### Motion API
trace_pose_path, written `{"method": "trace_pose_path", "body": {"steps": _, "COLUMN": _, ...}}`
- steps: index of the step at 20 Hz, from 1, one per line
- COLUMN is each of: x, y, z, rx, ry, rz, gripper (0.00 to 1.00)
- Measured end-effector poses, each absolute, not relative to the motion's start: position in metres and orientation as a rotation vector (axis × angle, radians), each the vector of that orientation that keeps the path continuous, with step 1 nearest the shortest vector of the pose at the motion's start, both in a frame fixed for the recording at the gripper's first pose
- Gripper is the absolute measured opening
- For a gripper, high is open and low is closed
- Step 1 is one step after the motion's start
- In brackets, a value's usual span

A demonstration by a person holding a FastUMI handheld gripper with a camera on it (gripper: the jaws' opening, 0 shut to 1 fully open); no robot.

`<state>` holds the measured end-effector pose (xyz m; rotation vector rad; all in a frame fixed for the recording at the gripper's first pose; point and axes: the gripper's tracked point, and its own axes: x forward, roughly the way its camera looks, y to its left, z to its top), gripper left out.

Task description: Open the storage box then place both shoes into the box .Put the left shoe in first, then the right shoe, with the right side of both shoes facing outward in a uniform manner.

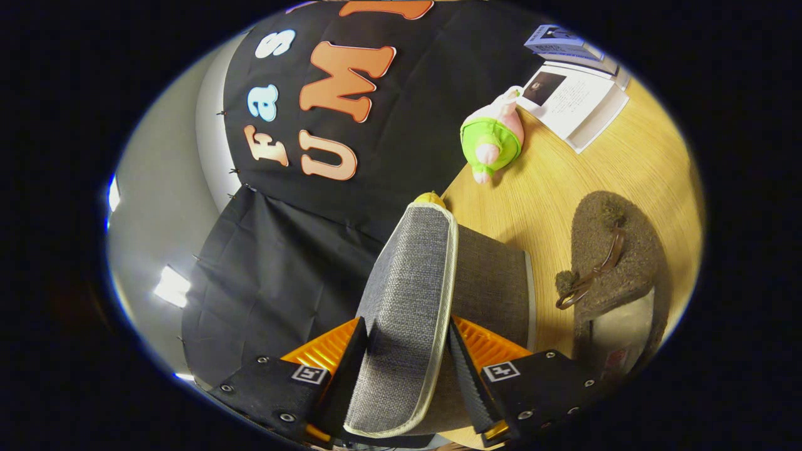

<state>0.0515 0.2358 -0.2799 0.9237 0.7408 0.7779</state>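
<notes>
My gripper [404, 357] is shut on the grey fabric lid [407, 300] of the storage box, one finger on each face of the lid. The lid has a pale trimmed edge and stands lifted, tilted away from the box body [495, 282], whose grey wall shows just behind it. The whole view is rolled sideways. A brown fuzzy slipper [617, 257] with a thin brown strap lies on the wooden table [539, 194] beside the box, to the right of my fingers. Its pale insole shows near its heel end.
A plush toy [494, 136] in pink and green lies on the table beyond the box. Past it sit an open booklet [573, 100] and a blue book [561, 42]. A small yellow thing [430, 198] peeks over the lid's far end.
</notes>
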Motion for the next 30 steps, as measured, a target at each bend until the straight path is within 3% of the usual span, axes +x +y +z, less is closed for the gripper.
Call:
{"method": "trace_pose_path", "body": {"steps": 7, "x": 0.057, "y": 0.216, "z": -0.270, "rx": 0.927, "ry": 0.711, "rz": 0.703, "gripper": 0.50}}
{"method": "trace_pose_path", "body": {"steps": 10, "x": 0.058, "y": 0.208, "z": -0.250, "rx": 0.946, "ry": 0.675, "rz": 0.670, "gripper": 0.12}}
{"method": "trace_pose_path", "body": {"steps": 12, "x": 0.056, "y": 0.210, "z": -0.243, "rx": 0.903, "ry": 0.674, "rz": 0.646, "gripper": 0.05}}
{"method": "trace_pose_path", "body": {"steps": 21, "x": 0.035, "y": 0.243, "z": -0.159, "rx": 0.863, "ry": 0.604, "rz": 0.636, "gripper": 0.02}}
{"method": "trace_pose_path", "body": {"steps": 30, "x": 0.014, "y": 0.330, "z": -0.101, "rx": 0.810, "ry": 0.554, "rz": 0.673, "gripper": 0.02}}
